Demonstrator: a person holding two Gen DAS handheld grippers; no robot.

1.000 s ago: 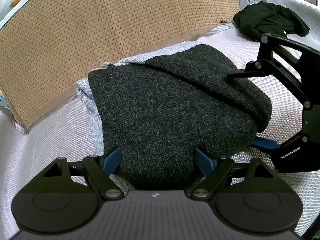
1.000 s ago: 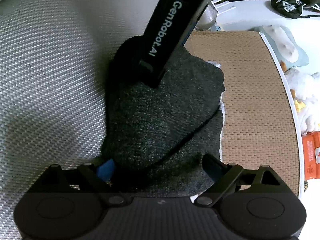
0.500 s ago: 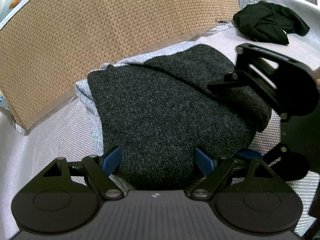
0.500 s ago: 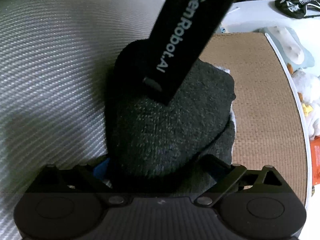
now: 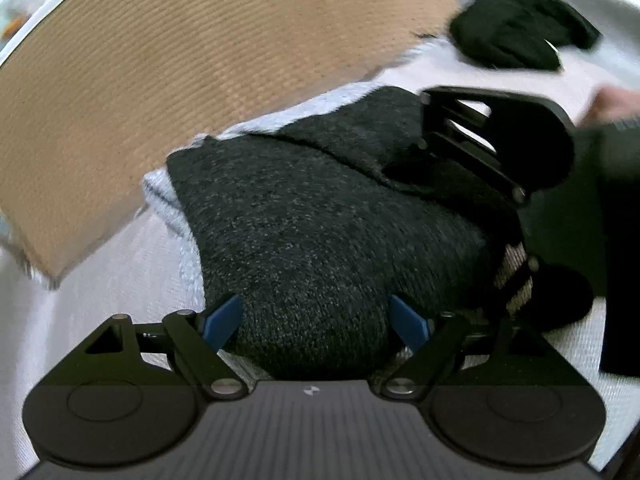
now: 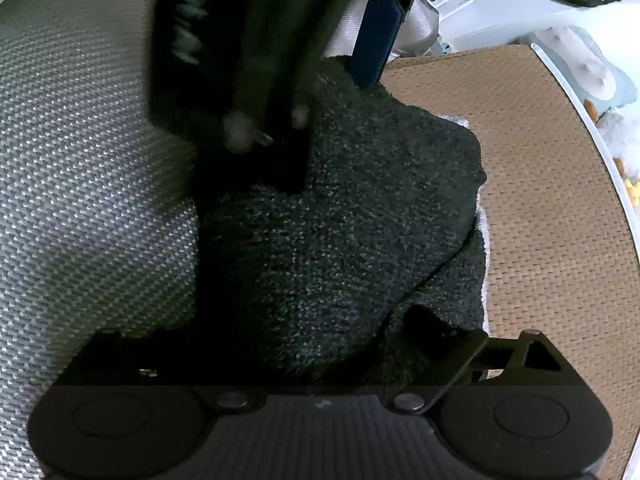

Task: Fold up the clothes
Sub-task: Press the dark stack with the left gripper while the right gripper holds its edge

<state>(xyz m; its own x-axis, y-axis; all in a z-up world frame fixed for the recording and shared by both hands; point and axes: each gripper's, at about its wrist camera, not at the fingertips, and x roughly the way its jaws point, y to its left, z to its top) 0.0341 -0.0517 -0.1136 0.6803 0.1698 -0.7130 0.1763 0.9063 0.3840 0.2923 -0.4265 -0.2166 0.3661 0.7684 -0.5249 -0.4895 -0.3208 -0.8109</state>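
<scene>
Left wrist view, nearest: the left gripper (image 5: 316, 322) stands with its blue-padded fingers (image 5: 222, 318) spread wide, one on each side of the near edge of a folded dark grey knit sweater (image 5: 320, 232); the jaws straddle the bundle and are not closed on it. The sweater lies on a light grey woven sofa cushion (image 5: 120, 280), over a paler grey knit layer (image 5: 168, 204) showing along its left edge. At its right end the right gripper (image 5: 480, 184) bears on the fold; how far it is parted cannot be told, since in the right wrist view its fingers (image 6: 436, 328) are largely buried in the knit. Beyond lie a tan woven mat (image 5: 200, 80) and, farther right, a crumpled black garment (image 5: 520, 36). The view is blurred.
</scene>
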